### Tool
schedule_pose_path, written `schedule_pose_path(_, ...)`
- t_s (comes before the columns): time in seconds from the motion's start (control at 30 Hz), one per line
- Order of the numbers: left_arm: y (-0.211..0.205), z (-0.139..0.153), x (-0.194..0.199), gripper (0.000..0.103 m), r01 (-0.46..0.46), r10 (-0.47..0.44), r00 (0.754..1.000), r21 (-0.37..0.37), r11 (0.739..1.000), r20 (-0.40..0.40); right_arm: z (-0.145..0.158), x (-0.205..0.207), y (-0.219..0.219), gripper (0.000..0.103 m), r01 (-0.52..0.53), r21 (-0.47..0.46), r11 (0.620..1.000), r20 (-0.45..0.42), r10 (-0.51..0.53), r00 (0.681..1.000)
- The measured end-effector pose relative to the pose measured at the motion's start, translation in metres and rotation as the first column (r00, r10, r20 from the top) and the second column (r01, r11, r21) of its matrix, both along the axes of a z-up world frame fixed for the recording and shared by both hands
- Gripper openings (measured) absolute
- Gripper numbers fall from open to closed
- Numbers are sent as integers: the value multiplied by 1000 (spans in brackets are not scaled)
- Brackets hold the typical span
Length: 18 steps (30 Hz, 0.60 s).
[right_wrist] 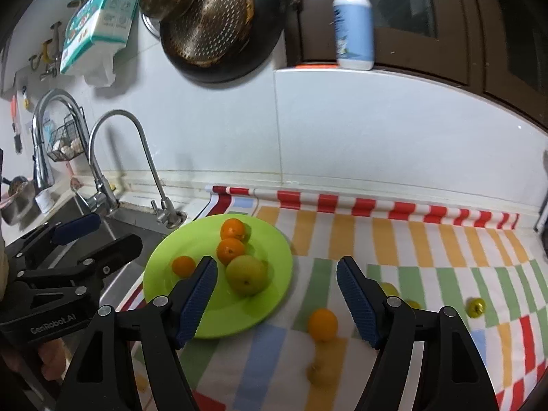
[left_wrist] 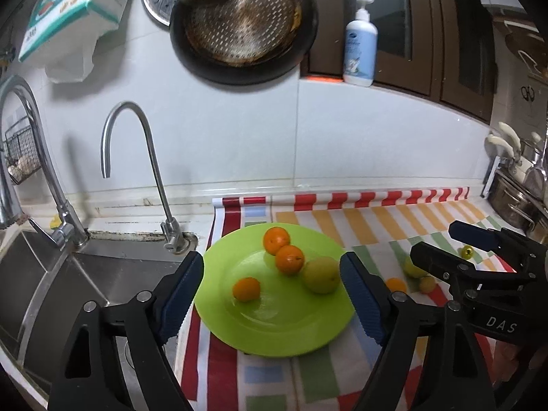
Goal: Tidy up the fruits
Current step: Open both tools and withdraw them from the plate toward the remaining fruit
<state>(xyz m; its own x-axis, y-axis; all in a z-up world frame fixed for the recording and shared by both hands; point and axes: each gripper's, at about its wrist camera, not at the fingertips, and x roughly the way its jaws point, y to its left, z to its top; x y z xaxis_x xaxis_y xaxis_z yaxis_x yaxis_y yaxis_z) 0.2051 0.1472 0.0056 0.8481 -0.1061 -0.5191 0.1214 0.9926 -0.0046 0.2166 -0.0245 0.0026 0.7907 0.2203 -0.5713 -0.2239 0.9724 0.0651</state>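
Note:
A green plate (left_wrist: 260,328) (right_wrist: 164,274) lies on the striped cloth beside the sink. It holds three oranges (left_wrist: 289,259) (right_wrist: 231,250) and a yellow-green apple (left_wrist: 321,275) (right_wrist: 246,275). My left gripper (left_wrist: 272,299) is open and empty, hovering over the plate. My right gripper (right_wrist: 276,299) is open and empty, above the cloth right of the plate. A loose orange (right_wrist: 322,324) (left_wrist: 396,286) lies on the cloth between its fingers. Small yellow-green fruits (right_wrist: 476,307) (left_wrist: 414,267) lie further right; a blurred one (right_wrist: 320,373) lies near the front.
A steel sink (left_wrist: 68,284) with two taps (left_wrist: 137,171) is left of the plate. A dark pan (left_wrist: 243,24) hangs on the white wall. A soap bottle (left_wrist: 360,44) stands on the ledge. Pots and knife handles (left_wrist: 513,178) stand at the far right.

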Motion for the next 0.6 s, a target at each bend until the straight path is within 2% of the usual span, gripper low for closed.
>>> schedule_pose_path(0.23, -26, 11, -29, 90, 25, -25, 999, 11, 1000, 47, 8, -30, -26, 77, 36, 8, 999, 32, -36, 999)
schedule_pose_path(0.6, -63, 18, -55, 90, 48, -49, 996, 19, 999, 81, 15, -62, -65, 77, 67, -11, 998, 71, -67, 995)
